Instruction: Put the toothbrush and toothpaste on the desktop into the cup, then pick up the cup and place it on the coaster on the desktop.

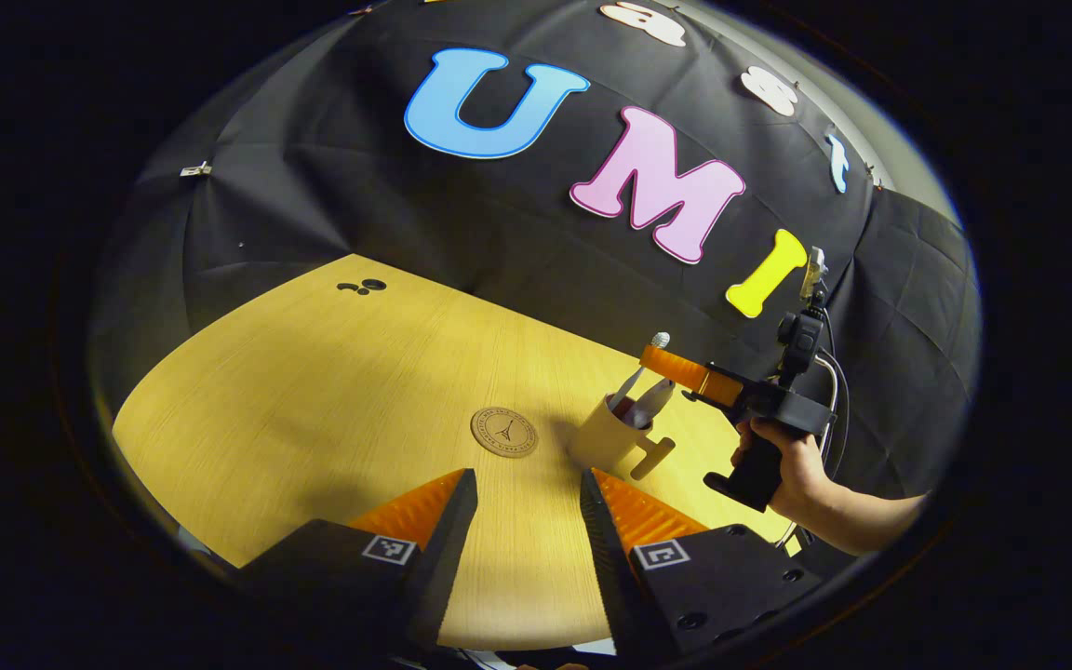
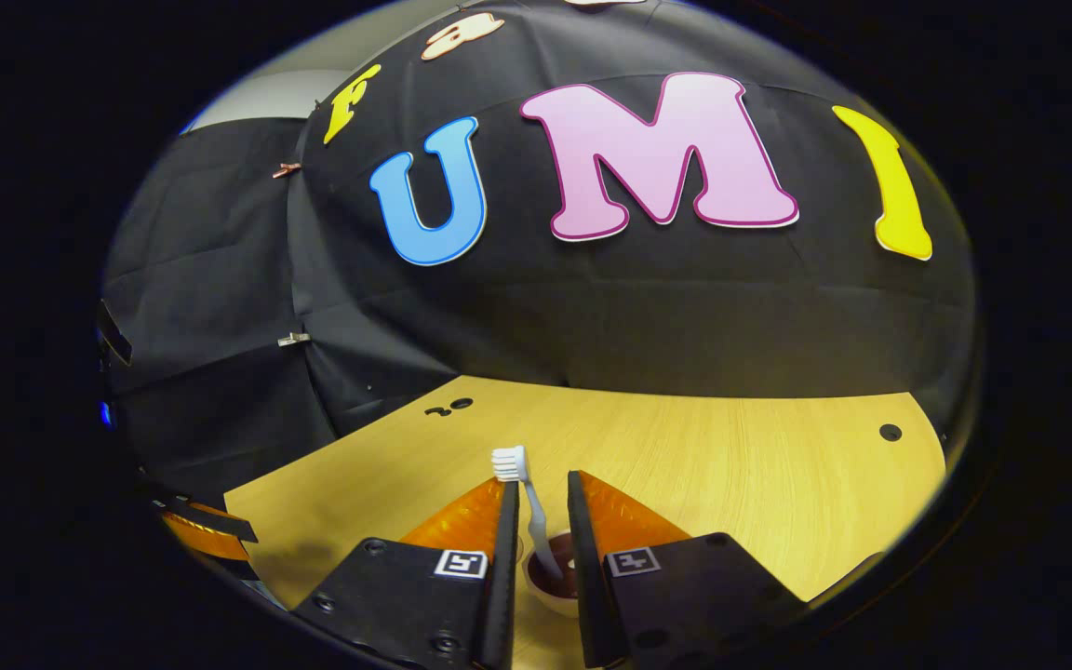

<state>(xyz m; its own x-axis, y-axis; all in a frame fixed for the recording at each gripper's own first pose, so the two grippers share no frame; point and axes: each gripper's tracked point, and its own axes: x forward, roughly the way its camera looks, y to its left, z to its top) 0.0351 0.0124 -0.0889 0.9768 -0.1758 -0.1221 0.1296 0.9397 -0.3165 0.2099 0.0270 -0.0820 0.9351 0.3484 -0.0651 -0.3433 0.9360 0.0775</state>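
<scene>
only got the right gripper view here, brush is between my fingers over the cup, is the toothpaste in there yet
observer: yes, in the left gripper view a white toothpaste tube stands in the cup beside the toothbrush.
operator: where's the coaster
observer: the coaster lies flat on the desktop, beside the cup but apart from it, on the side away from the cup's handle.
operator: left gripper busy?
observer: no, the left gripper is open and holds nothing; it points at the stretch between coaster and cup.
</scene>
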